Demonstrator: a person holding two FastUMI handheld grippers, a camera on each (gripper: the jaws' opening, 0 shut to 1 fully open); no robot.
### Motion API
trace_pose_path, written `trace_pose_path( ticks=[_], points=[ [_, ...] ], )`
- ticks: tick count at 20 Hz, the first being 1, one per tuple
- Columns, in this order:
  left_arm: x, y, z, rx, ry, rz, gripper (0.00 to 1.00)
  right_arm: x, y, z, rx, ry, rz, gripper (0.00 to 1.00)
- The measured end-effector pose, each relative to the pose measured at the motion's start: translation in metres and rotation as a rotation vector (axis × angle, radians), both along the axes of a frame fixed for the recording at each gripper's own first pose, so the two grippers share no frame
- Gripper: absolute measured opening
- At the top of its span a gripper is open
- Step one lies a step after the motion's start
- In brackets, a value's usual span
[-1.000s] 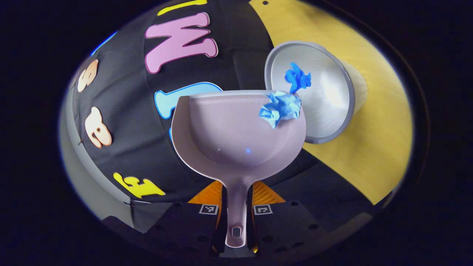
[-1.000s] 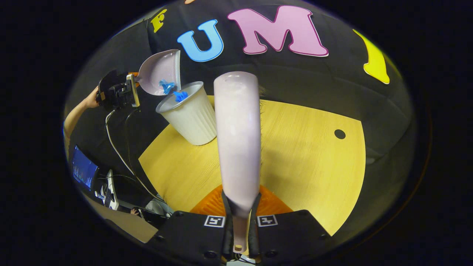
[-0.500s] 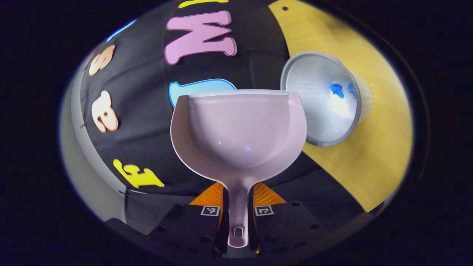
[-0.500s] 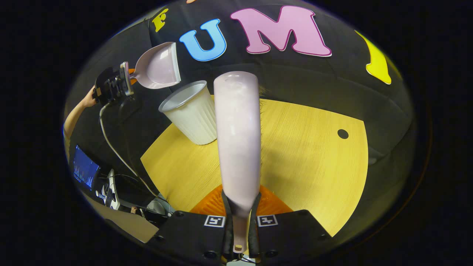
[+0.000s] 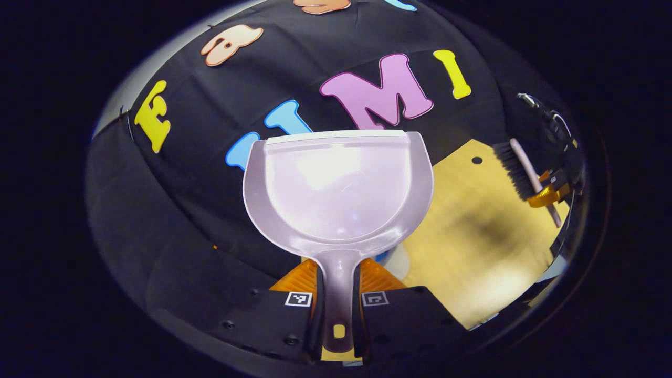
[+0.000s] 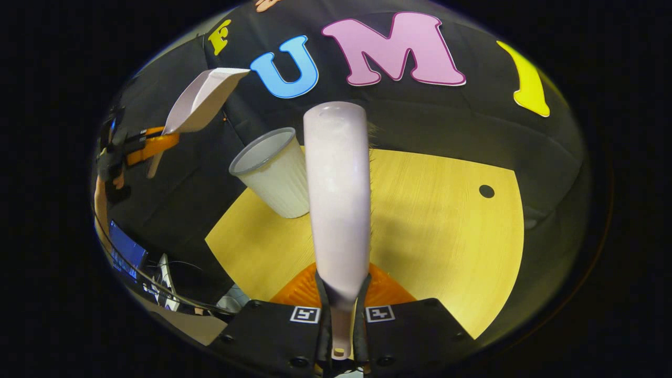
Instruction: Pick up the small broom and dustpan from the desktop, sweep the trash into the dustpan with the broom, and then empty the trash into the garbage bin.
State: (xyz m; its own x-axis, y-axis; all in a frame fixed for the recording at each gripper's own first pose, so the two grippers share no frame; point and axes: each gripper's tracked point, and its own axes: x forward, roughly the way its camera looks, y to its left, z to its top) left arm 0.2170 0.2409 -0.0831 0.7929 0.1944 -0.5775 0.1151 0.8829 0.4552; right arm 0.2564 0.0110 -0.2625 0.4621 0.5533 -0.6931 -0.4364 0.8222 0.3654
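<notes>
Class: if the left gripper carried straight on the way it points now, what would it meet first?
Probably the booth's black cloth wall. The left gripper holds the empty dustpan, whose front edge would likely arrive first; depth is unclear.

Both views look along held tools, sharing the desktop (image 5: 472, 231) (image 6: 441, 210)

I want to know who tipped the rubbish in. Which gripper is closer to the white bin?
Probably left. The left gripper holds the dustpan up in the air beside the bin. The right gripper holds the broom back over the desk, seemingly farther off.
</notes>
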Motion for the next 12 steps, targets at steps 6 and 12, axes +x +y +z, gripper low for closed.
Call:
trace_pose_path(
  ticks=[6, 12],
  points=[
    [-0.053, -0.109, -0.103, -0.409, 0.27, -0.002, 0.18, -0.016, -0.028, -0.016, -0.082, 0.036, -0.127, 0.17],
    [-0.046, -0.158, -0.24, -0.54, 0.53, 0.152, 0.18, -0.057, -0.017, -0.093, -0.163, 0.316, -0.34, 0.17]
  ],
)
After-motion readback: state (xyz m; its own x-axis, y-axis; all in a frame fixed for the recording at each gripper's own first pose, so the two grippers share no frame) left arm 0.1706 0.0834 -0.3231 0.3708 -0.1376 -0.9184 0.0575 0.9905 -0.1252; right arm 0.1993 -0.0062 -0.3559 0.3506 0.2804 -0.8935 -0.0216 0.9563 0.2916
